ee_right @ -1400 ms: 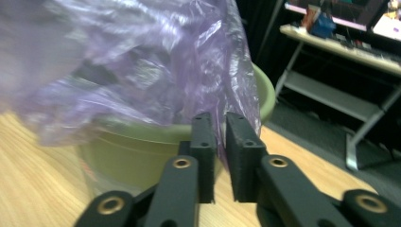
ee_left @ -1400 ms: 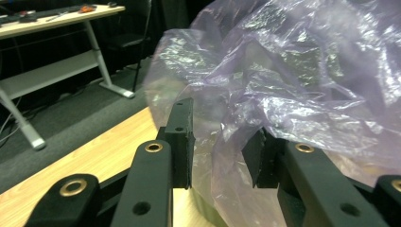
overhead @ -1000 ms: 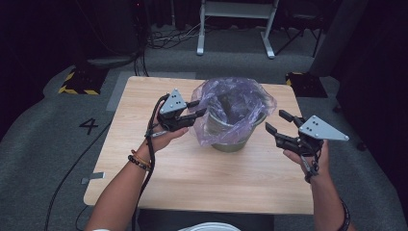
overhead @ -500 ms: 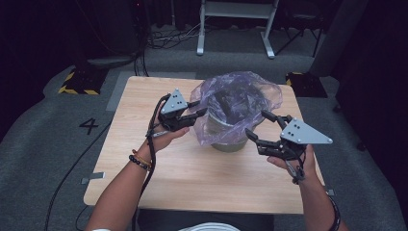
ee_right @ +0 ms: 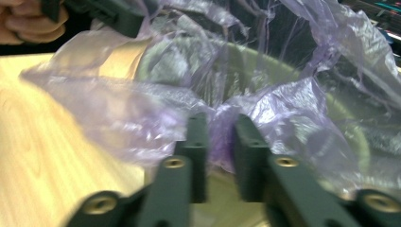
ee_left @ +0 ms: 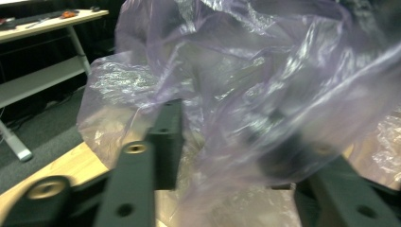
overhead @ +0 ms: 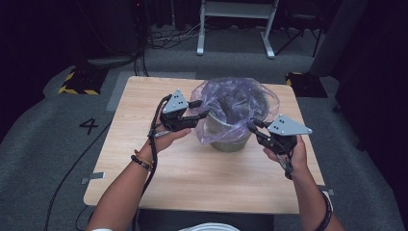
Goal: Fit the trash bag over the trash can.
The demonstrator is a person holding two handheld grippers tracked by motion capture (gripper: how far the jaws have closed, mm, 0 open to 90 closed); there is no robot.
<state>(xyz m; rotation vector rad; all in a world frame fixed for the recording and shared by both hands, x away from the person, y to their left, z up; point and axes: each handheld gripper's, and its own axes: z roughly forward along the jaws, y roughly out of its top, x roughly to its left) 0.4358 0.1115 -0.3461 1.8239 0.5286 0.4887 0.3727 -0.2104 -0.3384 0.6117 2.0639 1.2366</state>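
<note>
Right gripper view: fingers (ee_right: 218,142) just closed, pinching purple bag (ee_right: 283,109); left's part-open around it.

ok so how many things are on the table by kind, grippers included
grippers: 2, left gripper and right gripper
purple plastic bag: 1
grey-green bucket: 1
total: 4

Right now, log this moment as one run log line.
scene: purple plastic bag lining bucket on table | right tool: just closed, pinching bag edge | left tool: jaws just widened, bag film between them
</note>
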